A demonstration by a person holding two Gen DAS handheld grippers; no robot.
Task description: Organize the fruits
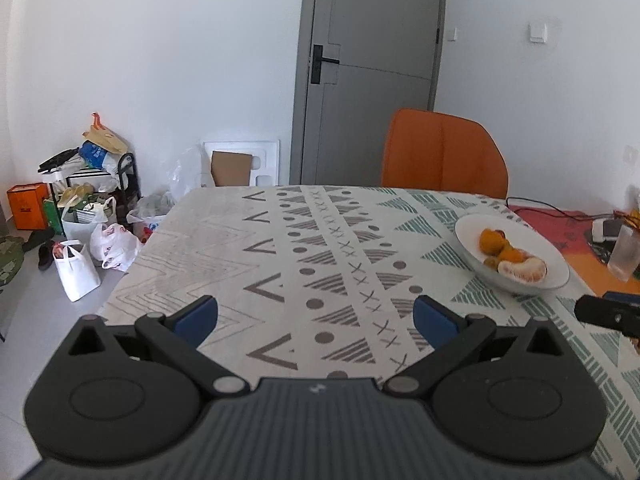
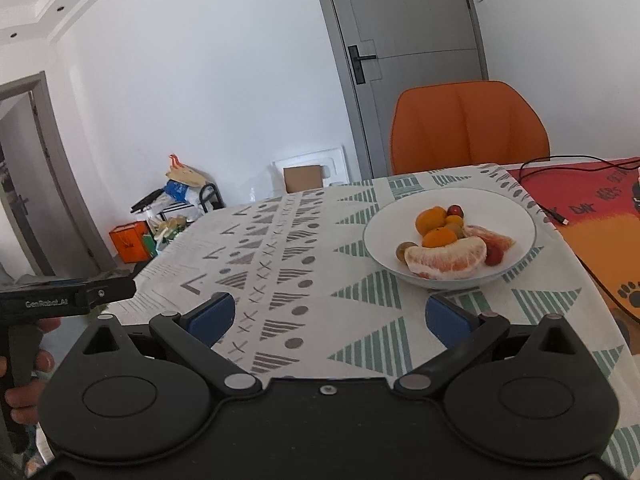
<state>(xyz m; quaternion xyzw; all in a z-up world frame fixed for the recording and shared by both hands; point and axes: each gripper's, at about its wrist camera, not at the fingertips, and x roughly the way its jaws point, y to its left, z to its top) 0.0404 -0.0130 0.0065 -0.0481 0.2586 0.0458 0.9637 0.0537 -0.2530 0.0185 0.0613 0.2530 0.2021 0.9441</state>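
White porcelain is the weak point: we judge the shallow plate (image 2: pixel 516 216) could slide on the loose tablecloth (image 2: pixel 280 264) if either tool pushes at its rim instead of lifting a piece cleanly.

Going left to right, our left gripper (image 1: pixel 316 312) hangs over bare cloth with its blue pads (image 1: pixel 198 316) spread wide and nothing between them. Our right gripper (image 2: pixel 328 316) is just as widely parted and empty, with the plate just beyond its right pad. All the fruit sits on that plate: a peeled pomelo wedge (image 2: pixel 444 258) at the near rim, two small oranges (image 2: pixel 431 219) behind it, and a few small red and brownish fruits tucked around them.

The wedge looks soft, so we expect a hard squeeze would crush it. The round fruits may roll off the low rim if nudged. A black cable (image 2: pixel 560 160) trails across the table behind the plate and could snag a reaching tool.

The left view alone shows a clear plastic bottle (image 1: pixel 624 252) on the far right of the table. The right view alone shows a hand (image 2: pixel 24 380) gripping the left tool's handle, and the red fruits that the oranges hide from the left.
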